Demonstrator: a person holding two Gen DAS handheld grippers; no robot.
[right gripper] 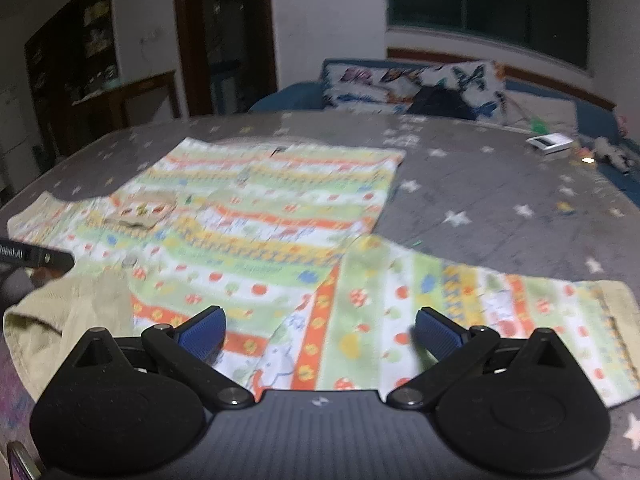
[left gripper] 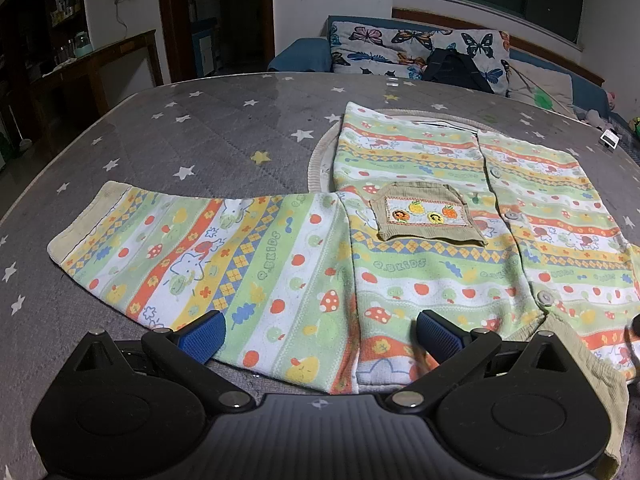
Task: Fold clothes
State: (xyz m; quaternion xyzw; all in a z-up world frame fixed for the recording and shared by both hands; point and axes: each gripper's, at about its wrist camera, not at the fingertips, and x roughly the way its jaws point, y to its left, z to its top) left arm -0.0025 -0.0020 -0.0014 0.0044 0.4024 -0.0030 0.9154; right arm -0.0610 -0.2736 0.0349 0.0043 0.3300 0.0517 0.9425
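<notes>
A child's striped cardigan (left gripper: pixel 432 216) with fruit and mushroom prints lies flat on the grey star-print table cover (left gripper: pixel 208 128). It has a beige pocket (left gripper: pixel 424 216) and a row of buttons (left gripper: pixel 512 215). Its left sleeve (left gripper: pixel 192 248) stretches out to the left, and my left gripper (left gripper: pixel 320 332) hovers open over the sleeve's near edge by the armpit. In the right wrist view the cardigan (right gripper: pixel 264 208) is blurred; its right sleeve (right gripper: pixel 480 312) runs out to the right. My right gripper (right gripper: pixel 320 332) stands open above that sleeve's shoulder end, with nothing pinched.
A round woven mat (left gripper: pixel 320 152) lies under the cardigan's far side. A small white box (right gripper: pixel 550 144) sits at the table's far right. Behind the table stands a blue sofa with butterfly cushions (left gripper: pixel 400 48) and a dark bag (left gripper: pixel 456 66). Part of the other gripper (right gripper: pixel 36 258) shows at the left.
</notes>
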